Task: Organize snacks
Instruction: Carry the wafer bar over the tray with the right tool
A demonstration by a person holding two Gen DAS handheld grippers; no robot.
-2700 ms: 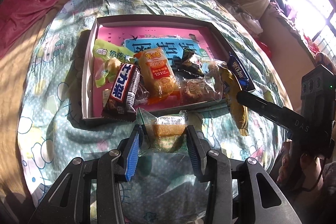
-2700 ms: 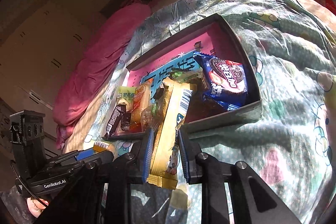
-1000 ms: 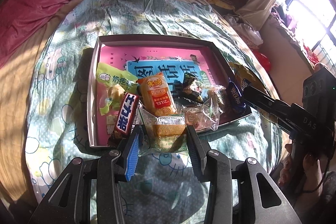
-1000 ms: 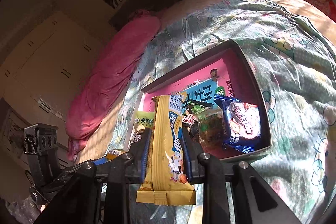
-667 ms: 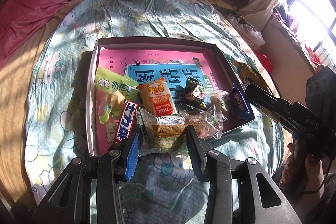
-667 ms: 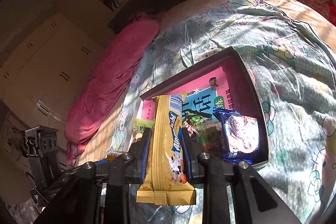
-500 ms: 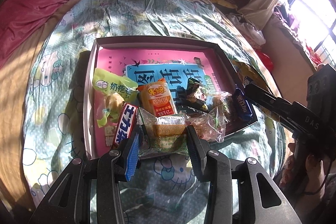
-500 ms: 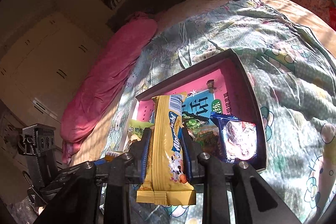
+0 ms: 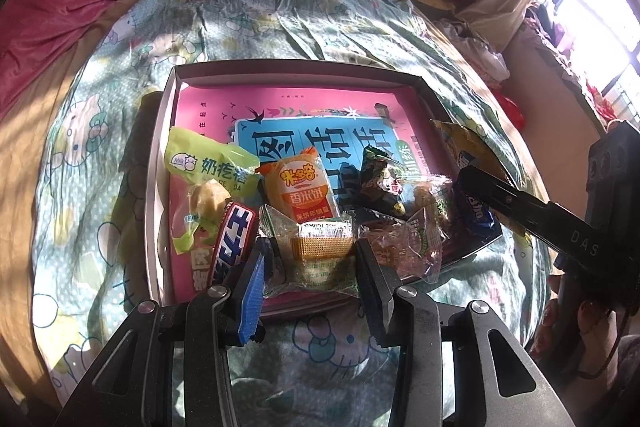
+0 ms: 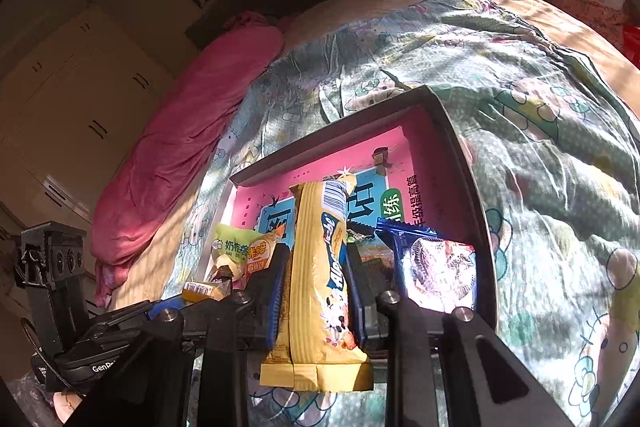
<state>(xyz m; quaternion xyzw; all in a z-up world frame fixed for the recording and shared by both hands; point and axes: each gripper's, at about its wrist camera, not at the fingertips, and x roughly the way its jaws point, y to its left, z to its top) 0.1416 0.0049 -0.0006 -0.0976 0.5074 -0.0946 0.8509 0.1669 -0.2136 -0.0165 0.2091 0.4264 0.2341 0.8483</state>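
1. Two packets are held above the near edge of the box (image 9: pixel 168 131): the left gripper (image 9: pixel 310 259) is clamped on a clear wafer packet (image 9: pixel 316 247).
2. Right gripper (image 10: pixel 316 291) pinches the yellow bar (image 10: pixel 320 267), its long axis pointing along the fingers into the box.

Both wrist views look down close over the bed, sharing the pink-lined box (image 9: pixel 168 163) (image 10: pixel 460 147).

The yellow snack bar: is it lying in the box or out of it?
Out of it. The yellow snack bar is gripped upright in the right gripper, above the box.
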